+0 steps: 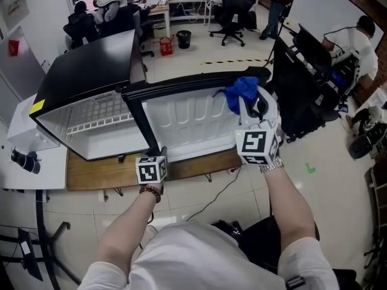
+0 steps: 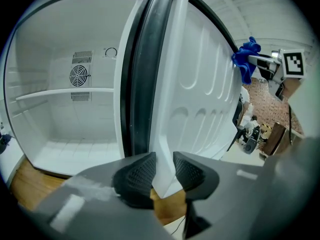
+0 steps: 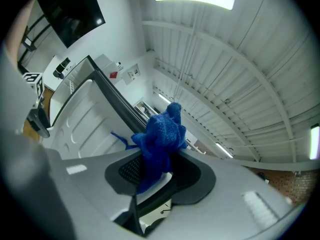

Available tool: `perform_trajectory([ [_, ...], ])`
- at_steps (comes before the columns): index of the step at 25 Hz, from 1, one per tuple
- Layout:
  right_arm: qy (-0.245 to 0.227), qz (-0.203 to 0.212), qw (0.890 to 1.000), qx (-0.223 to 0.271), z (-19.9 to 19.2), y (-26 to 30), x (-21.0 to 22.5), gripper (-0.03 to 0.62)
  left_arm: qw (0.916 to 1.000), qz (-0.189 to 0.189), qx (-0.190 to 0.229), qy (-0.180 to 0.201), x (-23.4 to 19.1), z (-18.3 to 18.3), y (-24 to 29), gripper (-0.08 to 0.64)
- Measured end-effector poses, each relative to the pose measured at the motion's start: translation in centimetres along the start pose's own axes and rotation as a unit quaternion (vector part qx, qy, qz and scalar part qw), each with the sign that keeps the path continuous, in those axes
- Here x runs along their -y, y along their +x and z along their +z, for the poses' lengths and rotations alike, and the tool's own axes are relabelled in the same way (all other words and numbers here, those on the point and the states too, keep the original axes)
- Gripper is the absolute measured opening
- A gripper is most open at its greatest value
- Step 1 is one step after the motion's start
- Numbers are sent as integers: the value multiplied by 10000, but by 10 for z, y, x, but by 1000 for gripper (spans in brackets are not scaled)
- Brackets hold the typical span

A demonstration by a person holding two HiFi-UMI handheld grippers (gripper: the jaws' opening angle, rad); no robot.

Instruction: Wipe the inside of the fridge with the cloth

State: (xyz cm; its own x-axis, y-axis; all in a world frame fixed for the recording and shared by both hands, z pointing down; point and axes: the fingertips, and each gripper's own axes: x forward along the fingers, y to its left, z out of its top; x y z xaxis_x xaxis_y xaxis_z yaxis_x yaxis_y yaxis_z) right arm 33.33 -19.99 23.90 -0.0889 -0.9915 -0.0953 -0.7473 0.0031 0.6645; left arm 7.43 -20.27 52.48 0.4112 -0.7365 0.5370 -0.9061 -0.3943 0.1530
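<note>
So the left gripper (image 2: 165,170) is pinching the bottom edge of the fridge door (image 2: 200,94). Its fingers (image 2: 137,176) are sitting partly closed and pressing on either side of the white lining, I'm guessing to stop the open door swinging shut. The right gripper (image 3: 157,171) is squeezing the blue cloth (image 3: 161,134) between its fingers, with most of it bunching out past the tips, handy for rubbing. It's hovering right by the door's top free corner, not inside the fridge (image 1: 84,77), which is sitting on the door's hinge side on the wooden counter (image 1: 103,173). Looks like the white interior isn't getting wiped yet.
</note>
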Motion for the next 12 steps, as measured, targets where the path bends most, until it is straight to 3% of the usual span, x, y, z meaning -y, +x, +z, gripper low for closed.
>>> perform_trajectory([
  [7,160,-268,9991,-284,-28,-2,33,135,9999,56,-30,-87,-1,-6,1,114],
  [12,360,-19,9992,183,12,-21,9,135,9998,-1,-51,-187,2,-7,4,112],
])
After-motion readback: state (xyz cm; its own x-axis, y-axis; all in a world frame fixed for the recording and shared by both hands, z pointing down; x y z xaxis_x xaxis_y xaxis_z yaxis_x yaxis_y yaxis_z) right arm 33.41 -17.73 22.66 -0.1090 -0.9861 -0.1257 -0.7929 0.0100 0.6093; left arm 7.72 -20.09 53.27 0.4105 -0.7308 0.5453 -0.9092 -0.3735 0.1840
